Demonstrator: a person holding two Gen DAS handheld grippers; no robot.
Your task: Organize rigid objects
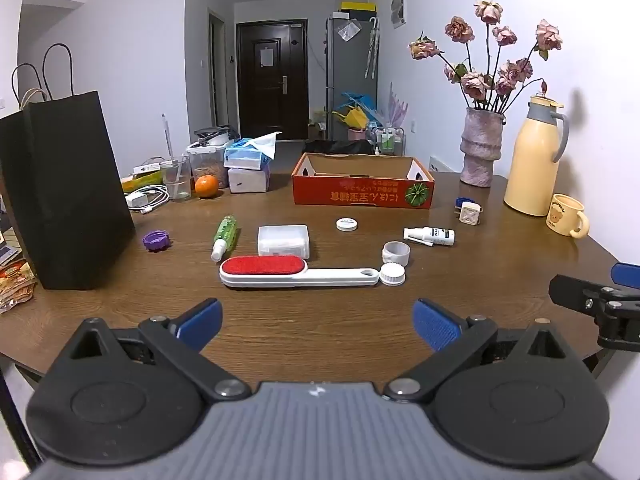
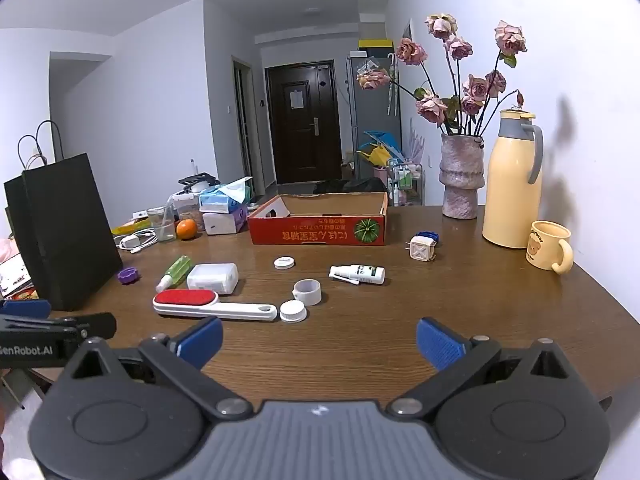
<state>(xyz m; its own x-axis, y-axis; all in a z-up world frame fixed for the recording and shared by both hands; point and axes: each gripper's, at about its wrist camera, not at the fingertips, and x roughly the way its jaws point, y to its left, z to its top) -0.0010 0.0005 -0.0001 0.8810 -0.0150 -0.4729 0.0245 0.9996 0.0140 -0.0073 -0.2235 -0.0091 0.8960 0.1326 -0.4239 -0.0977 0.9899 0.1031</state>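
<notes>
Two low wrist views side by side, both facing the cluttered table (image 1: 320, 344).

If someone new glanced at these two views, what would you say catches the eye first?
Probably the vase of faded pink roses at the table's far right, beside the tall cream thermos. Next, the red cardboard box standing open mid-table. Nearer, the red-padded lint brush lies among scattered small items, just beyond the left gripper with its jaws wide apart.

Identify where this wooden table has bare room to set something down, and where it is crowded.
Free: the near strip between the open left claw and the red-padded white lint brush, and the stretch between the white spray bottle and the yellow mug. Crowded: the far left corner around the orange fruit and clear glass.
</notes>
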